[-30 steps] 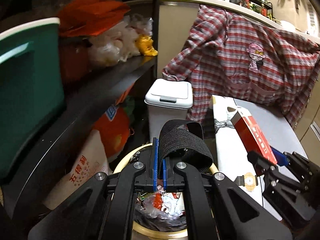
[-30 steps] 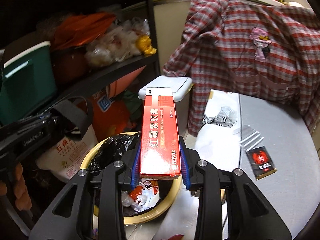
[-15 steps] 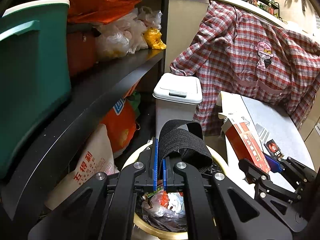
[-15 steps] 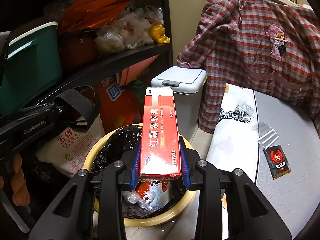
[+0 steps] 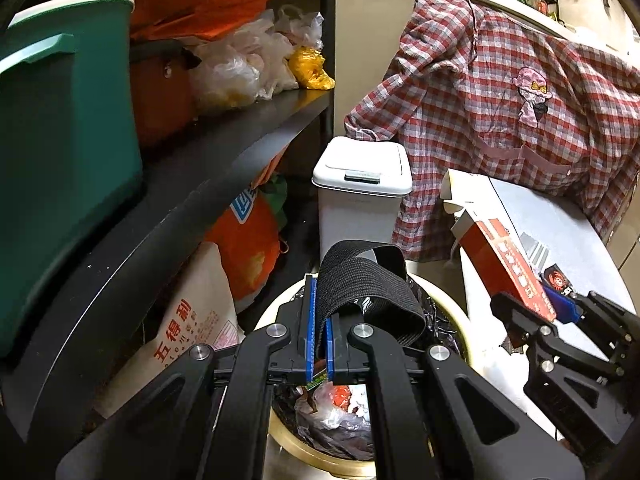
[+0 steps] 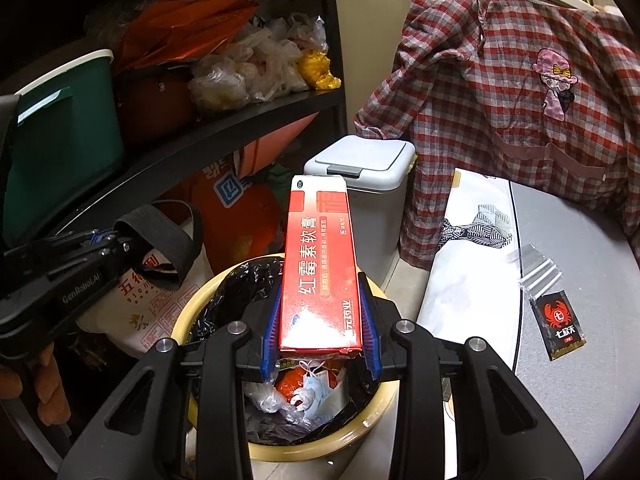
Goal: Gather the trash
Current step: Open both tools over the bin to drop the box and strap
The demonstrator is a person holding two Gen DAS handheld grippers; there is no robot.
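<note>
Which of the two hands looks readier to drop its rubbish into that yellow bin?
Probably the right. Its tool grips the red box directly above the yellow bin. The left tool also hovers over the bin, pinching a black strap, so it is close behind.

The room light is dim and warm and seems to come from above right, where the checked shirt (image 6: pixel 520 92) and the grey table (image 6: pixel 580 264) are brightest. The shelf (image 5: pixel 224 152) at left sinks into deep shadow. Glare washes out the lower face of the red box (image 6: pixel 318 272). Both pictures are sharp, but straight lines bend strongly and the corners go black.
</note>
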